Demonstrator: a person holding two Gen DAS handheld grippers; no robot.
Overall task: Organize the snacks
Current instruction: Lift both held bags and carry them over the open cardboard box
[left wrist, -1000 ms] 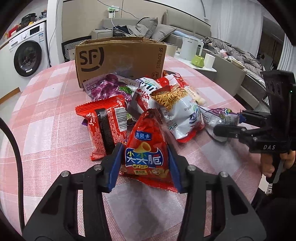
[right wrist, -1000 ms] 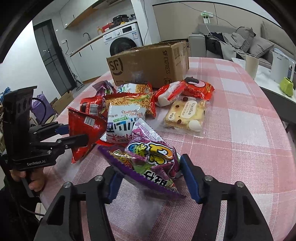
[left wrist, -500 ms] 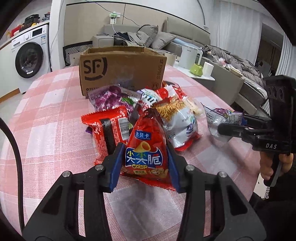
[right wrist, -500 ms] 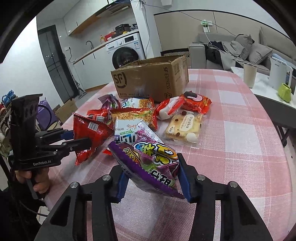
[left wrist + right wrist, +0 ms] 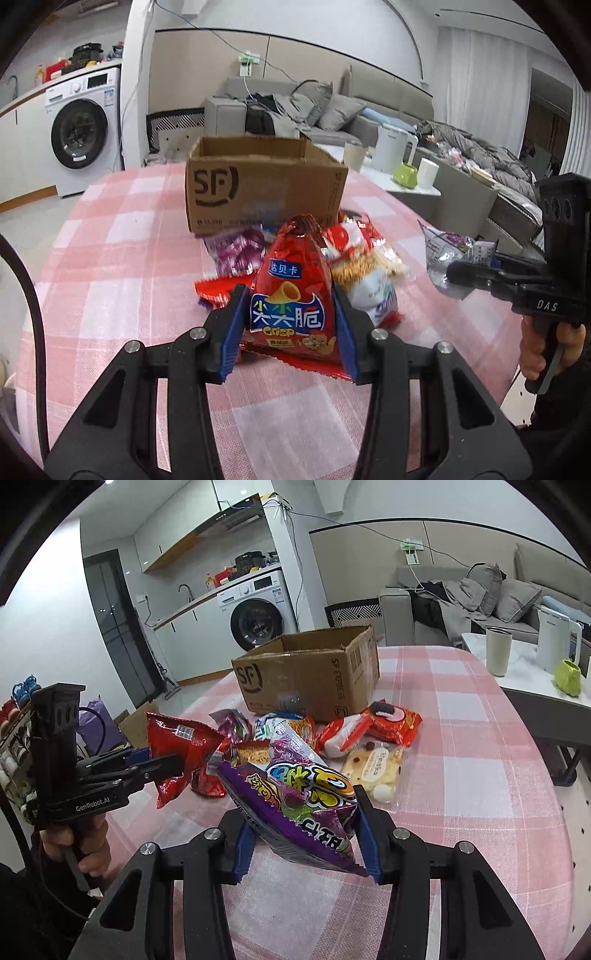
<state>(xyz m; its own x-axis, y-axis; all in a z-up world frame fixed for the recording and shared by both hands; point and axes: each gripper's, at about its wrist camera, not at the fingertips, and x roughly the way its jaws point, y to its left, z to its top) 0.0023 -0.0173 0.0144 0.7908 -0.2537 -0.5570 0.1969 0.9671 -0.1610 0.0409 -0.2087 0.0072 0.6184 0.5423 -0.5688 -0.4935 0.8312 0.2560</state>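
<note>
My left gripper is shut on a red crisp bag, held clear of the table; the same red bag hangs from that gripper in the right wrist view. My right gripper is shut on a purple snack bag, lifted above the cloth; its silver back shows at the right gripper in the left wrist view. Behind both stands an open SF cardboard box. Several other snack packs lie in front of it.
The round table wears a pink checked cloth. A pale cake pack and red packs lie right of the pile. A low white side table with a cup, kettle and green mug stands at the right. Sofa and washing machine lie beyond.
Both grippers have risen with their bags, which now hang off the cloth. The right jaws closed tighter on the purple bag. The box's open top has come into view.
</note>
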